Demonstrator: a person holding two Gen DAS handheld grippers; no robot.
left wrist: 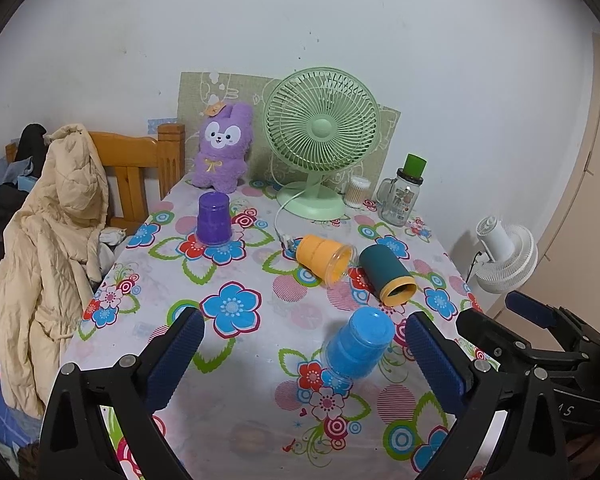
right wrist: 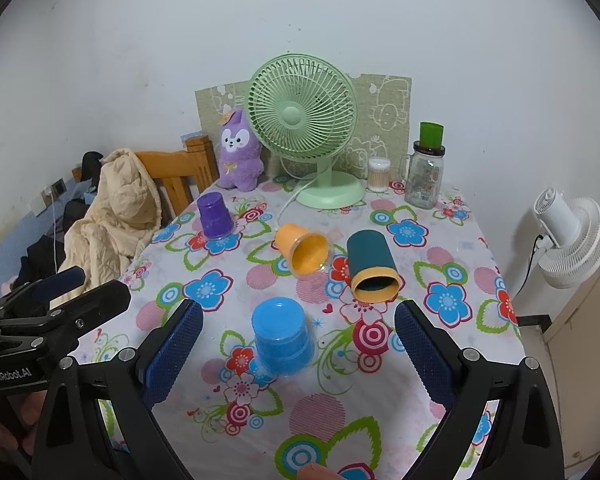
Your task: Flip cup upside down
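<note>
My left gripper [left wrist: 302,354] and right gripper [right wrist: 298,346] are both spread wide and empty above the blue cup [right wrist: 282,336], which stands upside down on the table [right wrist: 440,360].

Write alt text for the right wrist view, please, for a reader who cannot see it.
Open right gripper hovers above a floral table, holding nothing. A blue cup and a purple cup stand upside down; an orange cup and a teal cup lie on their sides. A green fan stands behind.

Green fan [left wrist: 321,128], purple plush [left wrist: 221,148], glass jar [left wrist: 400,198] (green-capped) along the wall
</note>
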